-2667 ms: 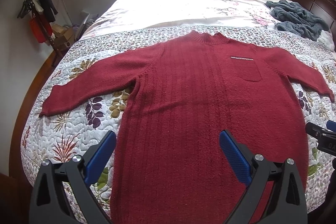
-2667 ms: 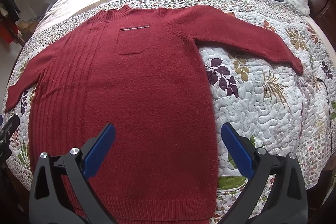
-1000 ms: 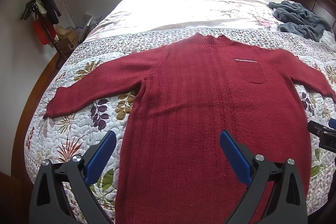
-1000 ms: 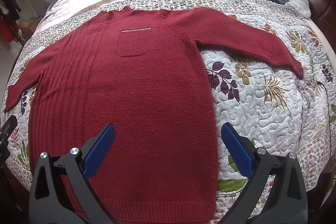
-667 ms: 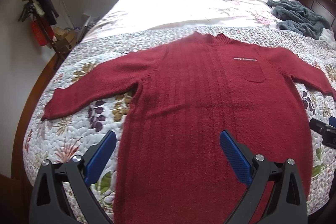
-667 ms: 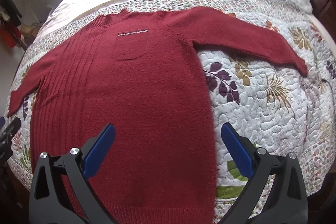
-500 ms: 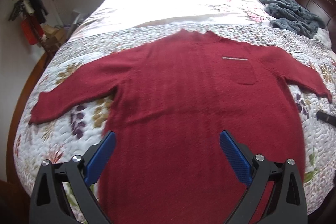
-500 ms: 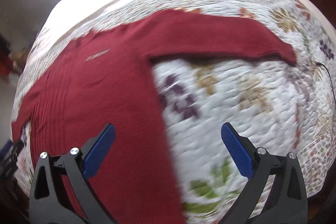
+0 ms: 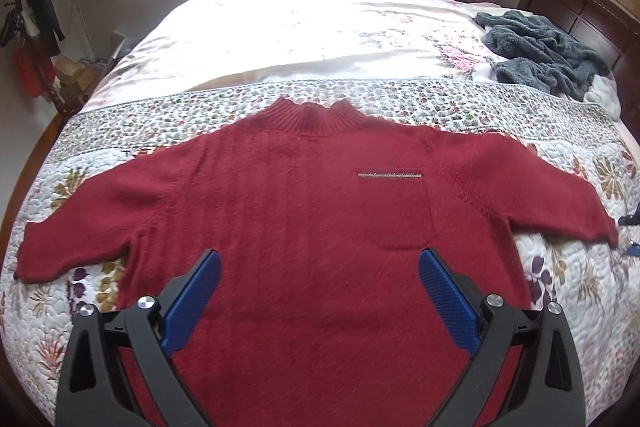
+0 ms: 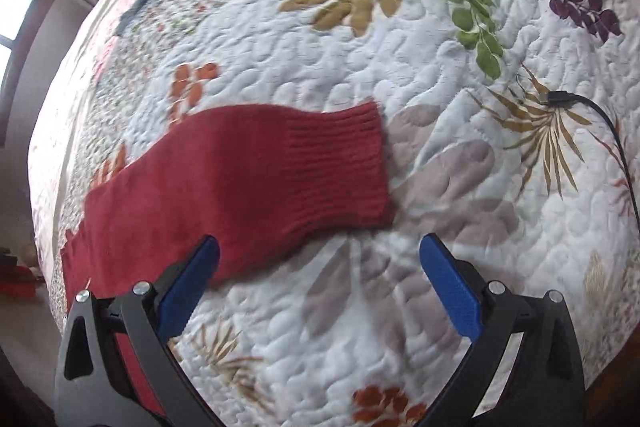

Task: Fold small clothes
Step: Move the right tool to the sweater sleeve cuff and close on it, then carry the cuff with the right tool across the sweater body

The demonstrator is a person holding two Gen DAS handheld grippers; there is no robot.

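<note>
The sweater (image 9: 320, 227) is spread flat on the quilt (image 10: 440, 47). The left gripper (image 9: 319, 291) is held agape above its body. The right gripper (image 10: 319, 275), likewise agape, is held beside the cuff (image 10: 340, 163).

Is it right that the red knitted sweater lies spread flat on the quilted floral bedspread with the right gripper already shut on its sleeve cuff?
Not quite. The right gripper is open, empty above the ribbed sleeve cuff, as the right wrist view shows. The red knitted sweater does lie flat on the quilted floral bedspread.

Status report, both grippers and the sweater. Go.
Left gripper open over sweater body, holding nothing. Right gripper open, at sleeve cuff, not gripping. Sweater flat, unfolded. Black cable on quilt beyond cuff.
</note>
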